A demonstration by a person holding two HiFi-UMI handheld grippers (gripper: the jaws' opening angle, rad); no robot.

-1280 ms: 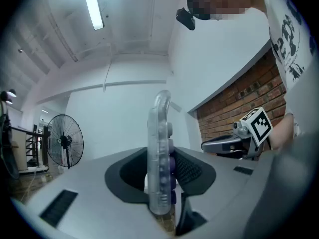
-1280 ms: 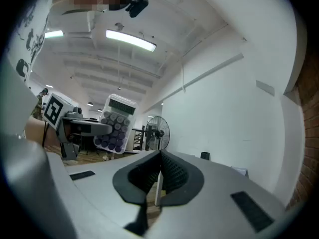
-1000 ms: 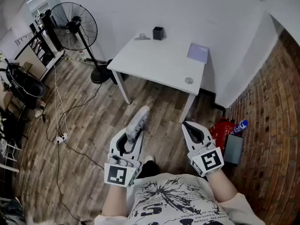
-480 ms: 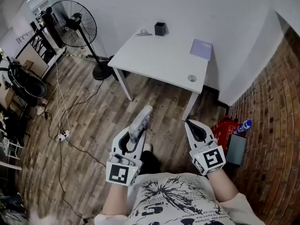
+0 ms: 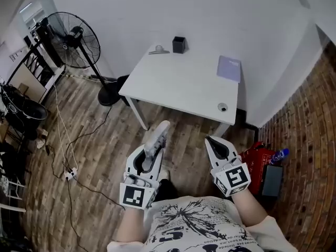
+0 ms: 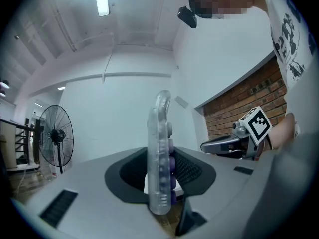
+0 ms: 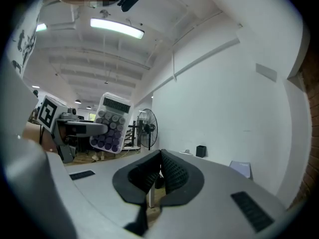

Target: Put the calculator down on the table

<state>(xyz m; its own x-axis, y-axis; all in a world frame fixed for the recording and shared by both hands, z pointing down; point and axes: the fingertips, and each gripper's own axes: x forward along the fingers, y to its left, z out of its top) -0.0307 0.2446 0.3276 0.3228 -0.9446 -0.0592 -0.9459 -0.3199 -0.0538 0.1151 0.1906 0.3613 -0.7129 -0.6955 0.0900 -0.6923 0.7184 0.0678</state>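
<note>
My left gripper (image 5: 152,152) is shut on a translucent grey calculator (image 5: 155,137) with purple keys, held on edge and pointing level toward the white table (image 5: 173,88). In the left gripper view the calculator (image 6: 160,153) stands upright between the jaws. In the right gripper view the calculator (image 7: 110,122) shows at the left, keys facing the camera. My right gripper (image 5: 214,143) is shut with nothing in it, beside the left one and just short of the table's near edge. Its jaw tips (image 7: 159,164) meet.
On the table are a black cup (image 5: 179,44), a small grey object (image 5: 158,50), a purple notebook (image 5: 229,68) and a small round lid (image 5: 223,107). A standing fan (image 5: 73,38) is at the left; cables (image 5: 65,140) lie on the wood floor. A red bag (image 5: 261,159) sits at the right.
Both grippers and the person have moved forward toward the table, which now lies closer in the head view. The left gripper's hold on the calculator is unchanged.
</note>
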